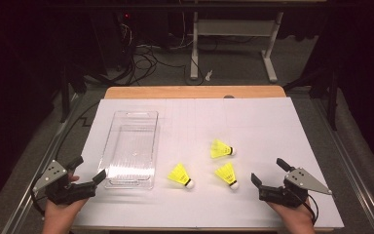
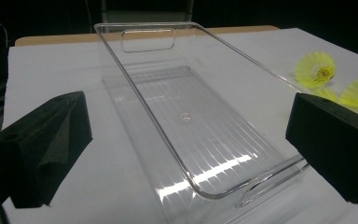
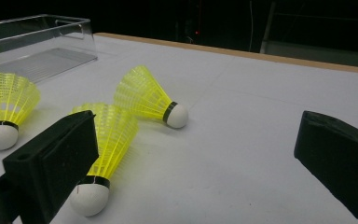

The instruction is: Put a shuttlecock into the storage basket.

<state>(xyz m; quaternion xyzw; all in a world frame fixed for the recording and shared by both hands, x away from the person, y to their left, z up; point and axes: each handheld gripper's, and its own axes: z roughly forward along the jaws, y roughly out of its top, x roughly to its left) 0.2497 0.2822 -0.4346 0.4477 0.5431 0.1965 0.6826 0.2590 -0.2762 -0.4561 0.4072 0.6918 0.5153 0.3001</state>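
My right gripper (image 1: 268, 176) sits at the near edge of the table with its jaws spread wide and nothing between them, and my left gripper (image 1: 86, 169) waits just as wide and just as empty at the near end of the clear tray (image 1: 152, 146). Three yellow shuttlecocks lie on the white table (image 1: 253, 122), all to the right of the tray: the first shuttlecock (image 1: 181, 175) just beside its near right corner, the second shuttlecock (image 1: 227, 174) farther right and closest to my right gripper, the third shuttlecock (image 1: 221, 149) just beyond that one. In the right gripper view the second one (image 3: 103, 149) lies partly behind my left-hand jaw, white head toward me. My worry is the grab: these things are light and round-headed, so I judge that a jaw nudging the skirt could roll it away or knock it into its neighbour. Closing on the flared skirt may crush it or let it squirt out. On the tray side, my left jaw stands very near the rim (image 2: 223, 191), and a careless move there could shove the light tray.
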